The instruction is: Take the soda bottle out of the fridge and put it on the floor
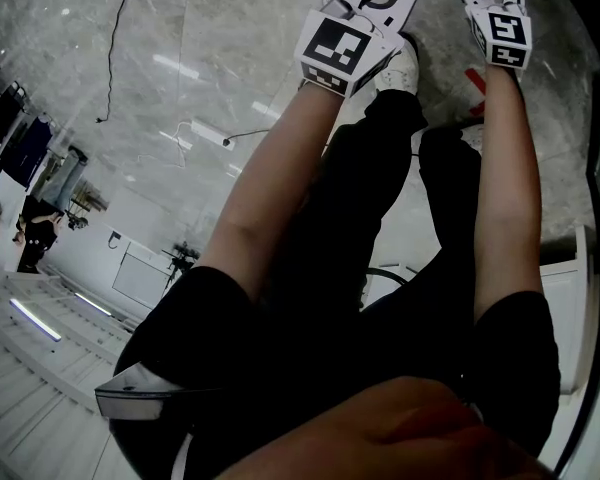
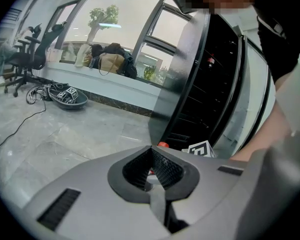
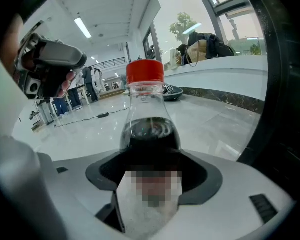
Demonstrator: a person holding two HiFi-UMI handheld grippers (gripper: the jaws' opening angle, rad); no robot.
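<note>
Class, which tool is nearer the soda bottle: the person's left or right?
Right. The right tool is clamped on the soda bottle, gripping its body. The left tool, jaws together and empty, sits alongside, apart from the bottle.

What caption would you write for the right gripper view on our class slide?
Right gripper shut on a red-capped soda bottle, with shiny floor beyond.

Arms [image 1: 270, 178]: bare, stretched forward side by side.
Left gripper [image 2: 152, 153]: jaws closed on each other.
Right gripper [image 3: 149, 159]: jaws clamped round bottle [image 3: 146, 109].
</note>
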